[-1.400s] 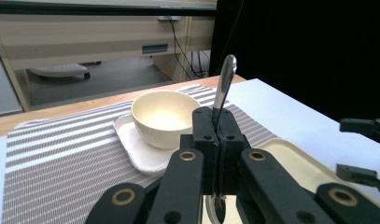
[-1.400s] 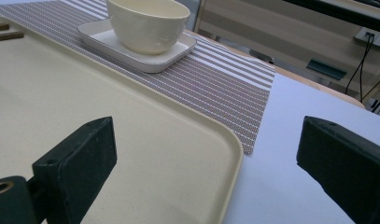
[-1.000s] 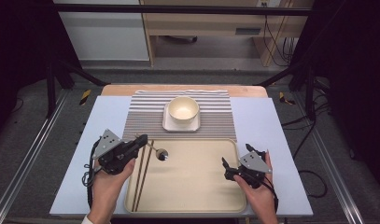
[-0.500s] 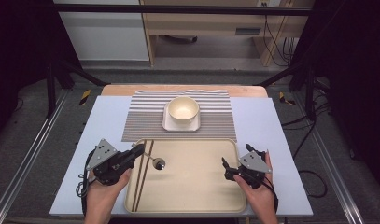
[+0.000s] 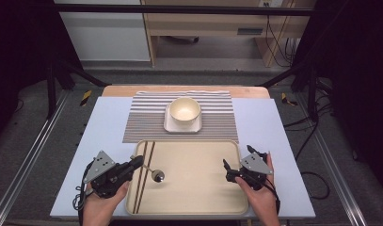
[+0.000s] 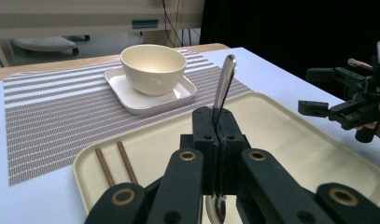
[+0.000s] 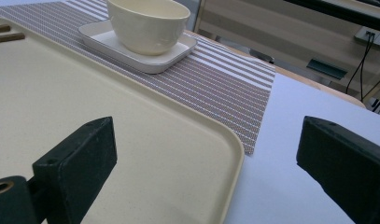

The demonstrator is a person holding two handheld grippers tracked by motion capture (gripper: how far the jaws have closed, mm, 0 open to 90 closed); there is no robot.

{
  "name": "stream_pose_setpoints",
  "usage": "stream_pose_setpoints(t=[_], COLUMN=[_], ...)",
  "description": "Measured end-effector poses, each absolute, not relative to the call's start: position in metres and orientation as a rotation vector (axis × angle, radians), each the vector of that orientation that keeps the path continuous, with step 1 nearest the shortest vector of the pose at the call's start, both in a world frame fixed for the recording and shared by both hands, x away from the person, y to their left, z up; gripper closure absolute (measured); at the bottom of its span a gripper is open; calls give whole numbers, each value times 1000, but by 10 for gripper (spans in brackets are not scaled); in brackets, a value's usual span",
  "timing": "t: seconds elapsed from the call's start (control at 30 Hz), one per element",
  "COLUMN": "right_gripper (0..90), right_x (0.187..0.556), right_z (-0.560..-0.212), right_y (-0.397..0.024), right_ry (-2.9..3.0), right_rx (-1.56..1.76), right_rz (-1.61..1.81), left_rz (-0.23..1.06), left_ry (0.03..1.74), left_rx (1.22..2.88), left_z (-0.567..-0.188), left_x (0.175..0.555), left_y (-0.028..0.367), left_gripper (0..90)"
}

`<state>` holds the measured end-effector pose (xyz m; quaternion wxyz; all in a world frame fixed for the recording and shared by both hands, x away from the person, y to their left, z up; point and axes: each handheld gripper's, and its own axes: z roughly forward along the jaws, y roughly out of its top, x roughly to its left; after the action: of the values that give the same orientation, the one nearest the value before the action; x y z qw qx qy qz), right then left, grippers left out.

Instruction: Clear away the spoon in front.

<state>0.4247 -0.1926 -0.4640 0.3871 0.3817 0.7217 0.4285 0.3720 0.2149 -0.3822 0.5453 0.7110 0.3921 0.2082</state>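
- Left hand-held gripper point(image 5: 136, 162) clenched on a metal spoon point(image 5: 154, 173) — jaws pressed together on the handle, seen plainly in the left gripper view point(image 6: 216, 135)
- Spoon point(image 6: 224, 84) pinched partway along its handle; in the high view the bowl end hangs over the left part of the tray, just right of the chopsticks, while the handle end pokes out past the jaws
- Cannot tell from the high view whether the spoon's bowl touches the tray floor or hovers just above it
- Right hand-held gripper point(image 5: 226, 170) released, jaws wide apart with nothing between them; in the right gripper view point(image 7: 206, 154) the two black pads straddle the tray's corner and bare table
- Right hand-held gripper held at the right edge of the tray, pointing inward, well apart from the spoon
- Cream tray point(image 5: 198, 207) near the front edge of the table point(image 5: 274, 122), on a pale blue surface
- Two brown chopsticks point(image 5: 144, 174) side by side along the tray's left side, running front to back — just beside the left hand-held gripper's jaws
- Striped grey-and-white placemat point(image 5: 147, 117) behind the tray, its front edge touching or tucked just under the tray's far rim
- Cream bowl point(image 5: 184, 110) upright on a square white plate point(image 5: 169, 126), both in the middle of the placemat, well apart from both grippers
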Motion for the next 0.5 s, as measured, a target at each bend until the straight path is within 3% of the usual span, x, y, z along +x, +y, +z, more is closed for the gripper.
stream_pose_setpoints(t=[0.5], right_gripper=[51], right_x=[425], right_z=[-464], right_y=[-191], right_ry=[1841], right_rx=[972], right_rz=[1090], left_rz=[474], left_ry=[959], left_rx=[1718], left_z=[-390], left_x=[353], left_y=[228], left_gripper=[889])
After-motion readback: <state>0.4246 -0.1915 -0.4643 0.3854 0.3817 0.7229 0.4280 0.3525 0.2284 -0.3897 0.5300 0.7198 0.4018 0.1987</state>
